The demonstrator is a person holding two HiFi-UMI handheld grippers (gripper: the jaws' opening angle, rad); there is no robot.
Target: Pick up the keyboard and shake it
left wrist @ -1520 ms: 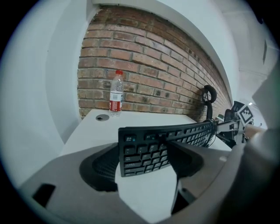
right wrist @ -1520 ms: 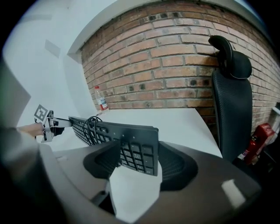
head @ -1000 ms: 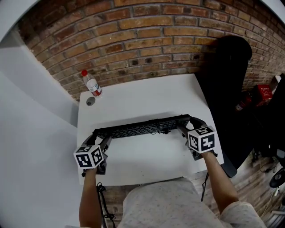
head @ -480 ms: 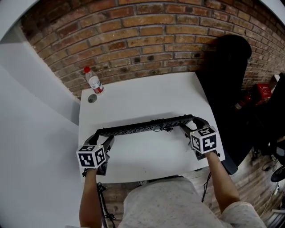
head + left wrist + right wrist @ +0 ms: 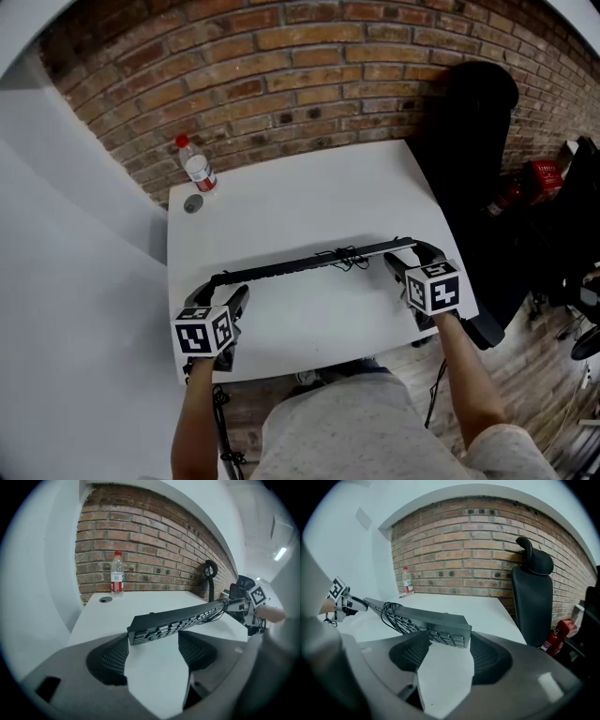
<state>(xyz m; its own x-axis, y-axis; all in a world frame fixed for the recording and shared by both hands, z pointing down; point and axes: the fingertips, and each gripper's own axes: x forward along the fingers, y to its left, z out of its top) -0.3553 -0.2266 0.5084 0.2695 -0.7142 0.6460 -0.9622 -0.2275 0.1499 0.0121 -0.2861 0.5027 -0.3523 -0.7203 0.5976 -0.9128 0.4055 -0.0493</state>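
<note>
A long black keyboard (image 5: 300, 265) hangs just above the white table (image 5: 309, 197), tipped so that the head view shows only its thin edge. My left gripper (image 5: 223, 289) is shut on its left end, with the pads at each long edge (image 5: 152, 637). My right gripper (image 5: 410, 257) is shut on its right end (image 5: 443, 637). In the left gripper view the keyboard (image 5: 183, 620) runs off to the right with its keys facing down and toward me. In the right gripper view the keyboard (image 5: 426, 620) runs off to the left. Its coiled cable (image 5: 343, 255) is bunched at the middle.
A water bottle (image 5: 197, 169) with a red cap stands at the table's far left corner, with a small round lid (image 5: 192, 204) beside it. A black chair (image 5: 473, 141) stands off the right edge, and red items (image 5: 539, 178) beyond it. A brick wall runs behind the table.
The keyboard has tipped over from showing its key face to showing only its edge. Both grippers have shifted with it toward the table's near edge.
</note>
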